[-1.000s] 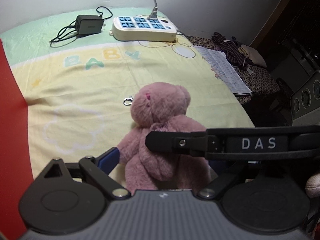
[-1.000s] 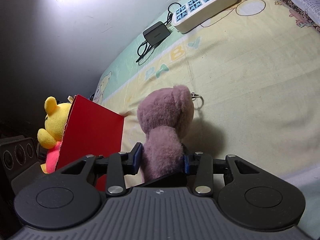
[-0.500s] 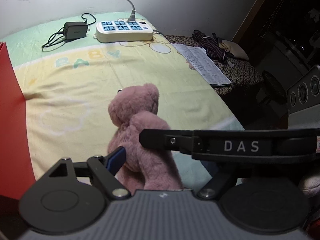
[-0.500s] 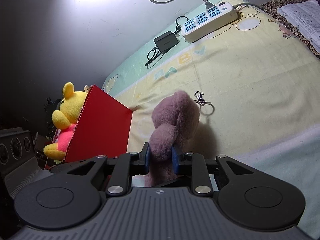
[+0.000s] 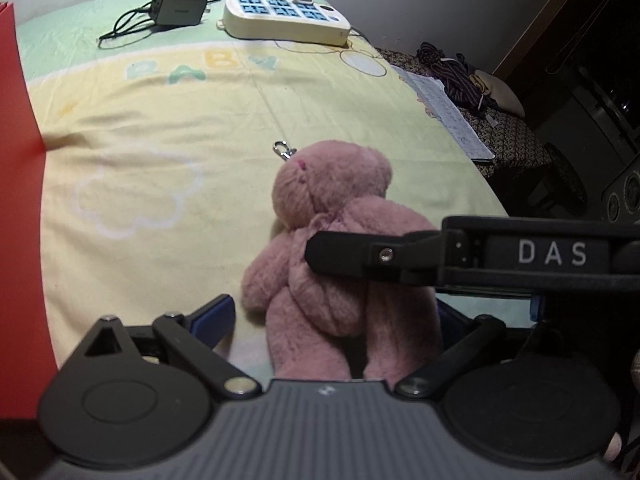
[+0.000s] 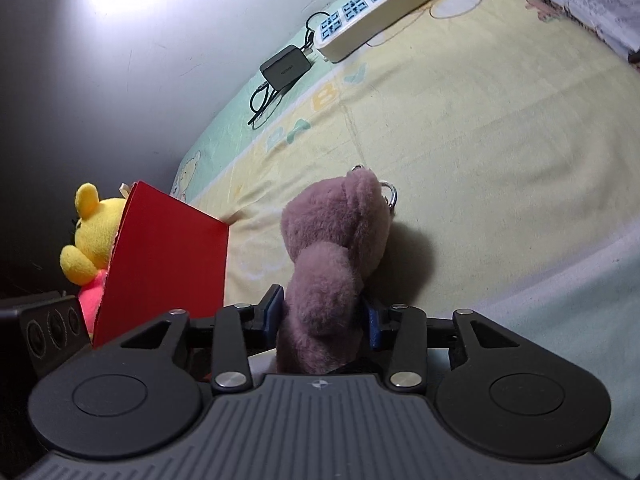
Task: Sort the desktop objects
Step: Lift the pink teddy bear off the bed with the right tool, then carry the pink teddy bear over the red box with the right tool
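Fuzzy pink plush bear; soft printed cotton sheet; matt red card box; glossy cream plastic power strip; matt black plastic right claw.

Plain grey wall behind bed, bright glare patch high up; dim room, dark speaker cabinet alongside.

— What sort of place am I working in?

— A home, most likely a bedroom or living room. My surface is covered with a child's sheet printed "BABY" with cartoon bears. A power strip and a charger with its cable lie by the plain wall.

— Anything else domestic?

— Soft toys: a pink plush bear and a yellow one behind a red box. Bundled clothing and paper sit on a patterned cloth beside me.
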